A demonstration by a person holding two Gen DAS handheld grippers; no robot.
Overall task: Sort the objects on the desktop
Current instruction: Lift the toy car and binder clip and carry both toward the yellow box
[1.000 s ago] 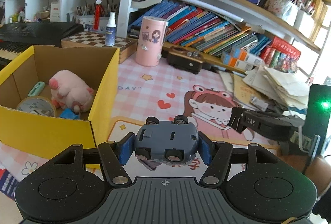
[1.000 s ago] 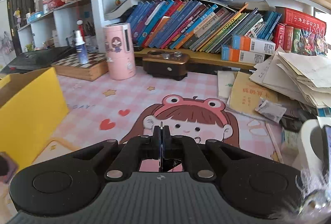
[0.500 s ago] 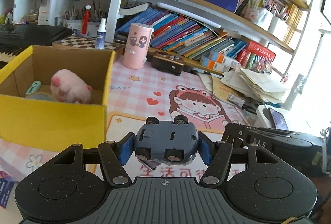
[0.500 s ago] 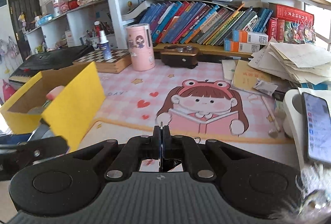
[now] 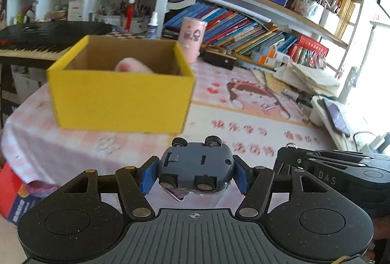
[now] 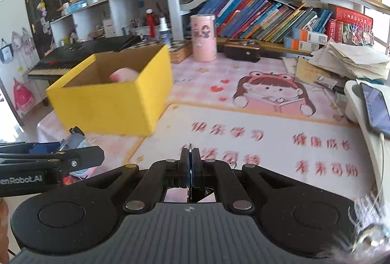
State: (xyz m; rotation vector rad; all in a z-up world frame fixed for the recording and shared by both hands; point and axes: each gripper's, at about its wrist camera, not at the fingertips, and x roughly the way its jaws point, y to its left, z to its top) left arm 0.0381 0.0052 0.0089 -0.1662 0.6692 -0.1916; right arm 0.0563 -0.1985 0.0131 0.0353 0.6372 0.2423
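Nearest, the left gripper (image 5: pixel 194 172) clamps a small blue-grey toy car (image 5: pixel 195 170) upside down by its flanks, half-wide, above the near edge of the table (image 5: pixel 73 151); the right gripper (image 6: pixel 190 161), beside it, is fully closed and empty. The car looks light, hard-shelled and smooth, so the broad sides suit better than the wheels. Farther, near the left edge, stands the yellow box (image 5: pixel 119 100), a pink plush toy (image 5: pixel 131 65) inside.
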